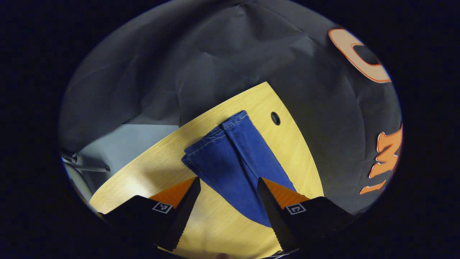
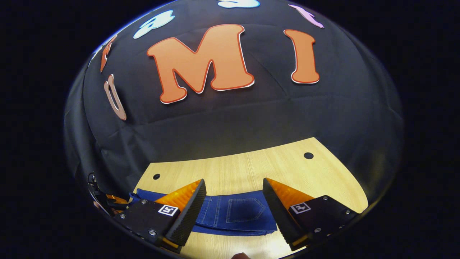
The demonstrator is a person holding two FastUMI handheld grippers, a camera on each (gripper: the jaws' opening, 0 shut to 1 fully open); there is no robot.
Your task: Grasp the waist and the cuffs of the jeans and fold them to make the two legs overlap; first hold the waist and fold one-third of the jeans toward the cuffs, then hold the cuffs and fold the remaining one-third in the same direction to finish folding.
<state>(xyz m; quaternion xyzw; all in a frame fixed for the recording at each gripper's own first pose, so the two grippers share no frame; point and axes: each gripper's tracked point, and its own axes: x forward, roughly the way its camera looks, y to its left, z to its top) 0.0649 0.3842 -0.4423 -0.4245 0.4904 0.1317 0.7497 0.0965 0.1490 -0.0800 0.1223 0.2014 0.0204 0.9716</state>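
Jeans [image 1: 235, 162] flat on the table [image 1: 151, 169], legs overlapped.
Left gripper [image 1: 228, 190] and right gripper [image 2: 233, 194] hover spread, grasping nothing; bare wood surrounds.

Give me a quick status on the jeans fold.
Left tongs open over the cuffs. Right tongs open over the waist. Jeans flat on the table, legs overlapped, no thirds folded. Nothing in the way.
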